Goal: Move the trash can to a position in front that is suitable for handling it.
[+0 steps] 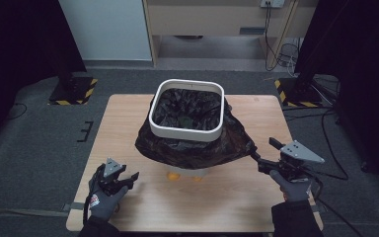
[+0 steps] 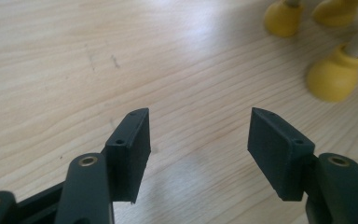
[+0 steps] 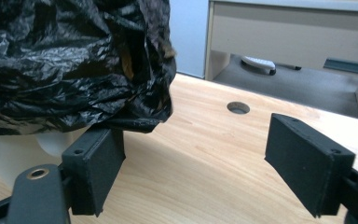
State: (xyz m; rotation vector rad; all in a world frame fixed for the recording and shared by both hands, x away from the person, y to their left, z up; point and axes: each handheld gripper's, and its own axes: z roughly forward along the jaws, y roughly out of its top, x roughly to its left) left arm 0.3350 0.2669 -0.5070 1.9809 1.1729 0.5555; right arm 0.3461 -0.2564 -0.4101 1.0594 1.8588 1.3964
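Black bag (image 1: 192, 143) lines 1 white bin (image 1: 186, 131); perhaps 4 yellow feet (image 2: 334, 77); 2 grippers' fingers (image 2: 133, 140) wide, empty

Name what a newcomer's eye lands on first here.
First the white bin at the table's middle, its black bag folded out and hanging down over its rim. Next, the yellow feet under it. Then the left gripper and right gripper, both open, on either side of it.

Wooden table (image 1: 128, 123) bears a bag-lined white bin (image 1: 186, 129).
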